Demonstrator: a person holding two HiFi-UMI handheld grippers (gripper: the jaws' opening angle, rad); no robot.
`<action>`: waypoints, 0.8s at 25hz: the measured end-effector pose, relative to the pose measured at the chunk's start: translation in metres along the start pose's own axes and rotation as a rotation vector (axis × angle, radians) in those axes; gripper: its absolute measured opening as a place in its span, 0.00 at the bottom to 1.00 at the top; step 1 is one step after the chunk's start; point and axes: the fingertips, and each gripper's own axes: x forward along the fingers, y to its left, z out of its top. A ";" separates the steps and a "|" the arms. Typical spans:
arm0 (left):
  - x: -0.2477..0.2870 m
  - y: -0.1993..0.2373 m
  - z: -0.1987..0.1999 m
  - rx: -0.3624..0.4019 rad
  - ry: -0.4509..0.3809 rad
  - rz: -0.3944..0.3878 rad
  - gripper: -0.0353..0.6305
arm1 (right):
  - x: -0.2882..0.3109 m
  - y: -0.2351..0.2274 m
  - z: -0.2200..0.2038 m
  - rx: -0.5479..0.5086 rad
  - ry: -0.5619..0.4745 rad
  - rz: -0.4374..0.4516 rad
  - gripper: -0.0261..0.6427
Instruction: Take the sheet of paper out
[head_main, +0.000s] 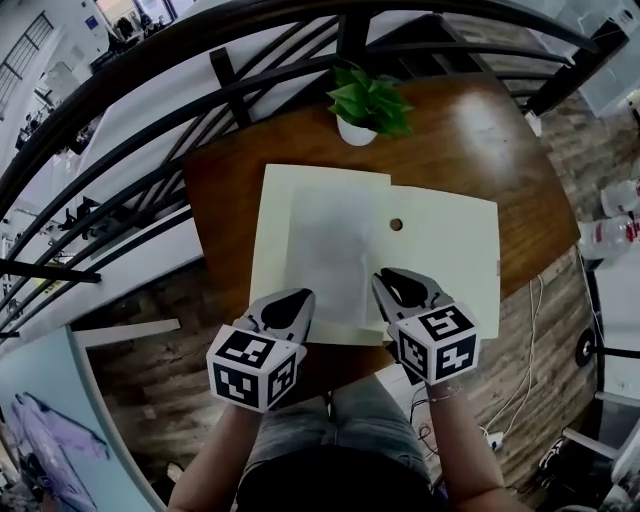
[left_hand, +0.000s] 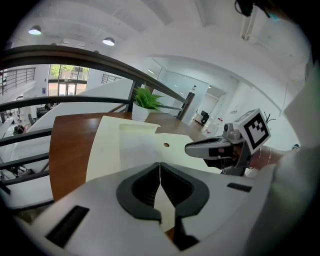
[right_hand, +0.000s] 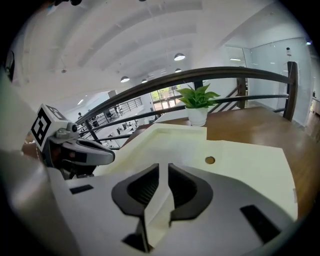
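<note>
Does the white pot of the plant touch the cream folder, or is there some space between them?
Apart. The head view shows it: a strip of bare brown table lies between the pot and the far edge of the folder.

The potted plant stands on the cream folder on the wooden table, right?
Not quite. The potted plant stands on the bare wooden table, just past the far edge of the cream folder, not on it. The head view shows this.
</note>
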 end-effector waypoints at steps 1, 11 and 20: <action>0.001 0.001 0.000 0.000 0.001 0.003 0.08 | 0.005 -0.003 -0.002 -0.002 0.015 0.008 0.14; 0.010 -0.002 0.001 0.033 0.047 -0.004 0.08 | 0.042 -0.020 -0.022 -0.058 0.140 0.024 0.20; 0.017 0.003 0.004 0.005 0.057 0.001 0.08 | 0.069 -0.026 -0.035 -0.107 0.233 0.036 0.22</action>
